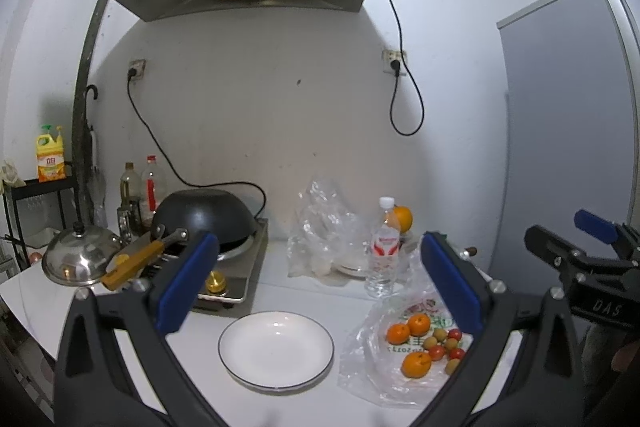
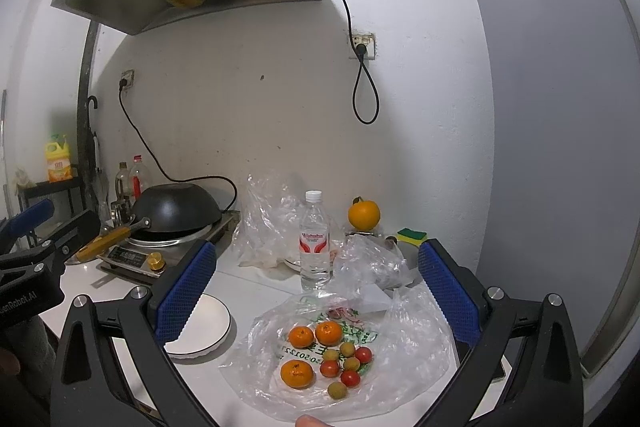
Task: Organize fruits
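A white plate (image 1: 276,347) (image 2: 206,327) with a dark rim lies empty on the white counter. To its right a flattened plastic bag (image 2: 400,355) (image 1: 368,347) carries three tangerines (image 2: 297,373) (image 1: 416,364), small red tomatoes (image 2: 351,377) (image 1: 437,352) and small yellow-green fruits (image 2: 337,390) (image 1: 439,334). My left gripper (image 1: 320,287) hovers open above the plate and the bag's left edge. My right gripper (image 2: 316,291) hovers open above the fruit pile. Neither gripper holds anything. A larger orange (image 2: 363,214) (image 1: 402,219) sits at the back near the wall.
A water bottle (image 2: 315,239) (image 1: 383,247) and crumpled clear bags (image 2: 268,223) stand behind the fruit. A black wok (image 1: 206,217) on an induction cooker (image 1: 240,267), a steel lid (image 1: 78,259) and oil bottles (image 1: 140,187) fill the left. A grey fridge (image 2: 560,127) bounds the right; a sponge (image 2: 412,235) lies nearby.
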{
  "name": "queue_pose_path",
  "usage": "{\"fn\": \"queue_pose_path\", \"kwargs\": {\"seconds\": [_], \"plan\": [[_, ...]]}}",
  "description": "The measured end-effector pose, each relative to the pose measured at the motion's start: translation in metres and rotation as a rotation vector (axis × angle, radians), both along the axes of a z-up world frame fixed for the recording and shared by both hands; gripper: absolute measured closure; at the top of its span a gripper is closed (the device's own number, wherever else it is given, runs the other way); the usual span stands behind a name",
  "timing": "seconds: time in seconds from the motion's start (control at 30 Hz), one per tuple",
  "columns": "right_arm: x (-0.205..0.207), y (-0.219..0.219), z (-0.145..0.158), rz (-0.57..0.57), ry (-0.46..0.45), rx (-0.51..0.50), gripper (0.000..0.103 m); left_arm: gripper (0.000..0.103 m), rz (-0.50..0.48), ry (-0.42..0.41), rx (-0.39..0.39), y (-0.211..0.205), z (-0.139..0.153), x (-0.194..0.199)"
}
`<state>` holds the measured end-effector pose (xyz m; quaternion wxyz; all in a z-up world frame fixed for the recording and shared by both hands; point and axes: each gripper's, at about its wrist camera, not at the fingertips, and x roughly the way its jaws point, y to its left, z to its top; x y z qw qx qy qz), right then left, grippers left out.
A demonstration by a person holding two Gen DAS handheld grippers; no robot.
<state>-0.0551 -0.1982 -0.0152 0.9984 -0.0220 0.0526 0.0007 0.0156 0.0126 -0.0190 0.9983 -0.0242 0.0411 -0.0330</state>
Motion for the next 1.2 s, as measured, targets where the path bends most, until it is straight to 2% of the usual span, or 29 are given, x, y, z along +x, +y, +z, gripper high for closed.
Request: {"fn": "queue_pose_path", "kwargs": {"seconds": [0.93,1.2], "plan": [[-0.001,-0.005,-0.001,0.004,0.009,0.011,0.000,0.001,-0.019,0.003,-0.020,-0.001,0.002,-0.005],[0.009,-0.015,-0.008,-0.013,0.028,0.021,0.000,0.001,-0.043,0.056,-0.009,-0.010,-0.005,0.017]]}}
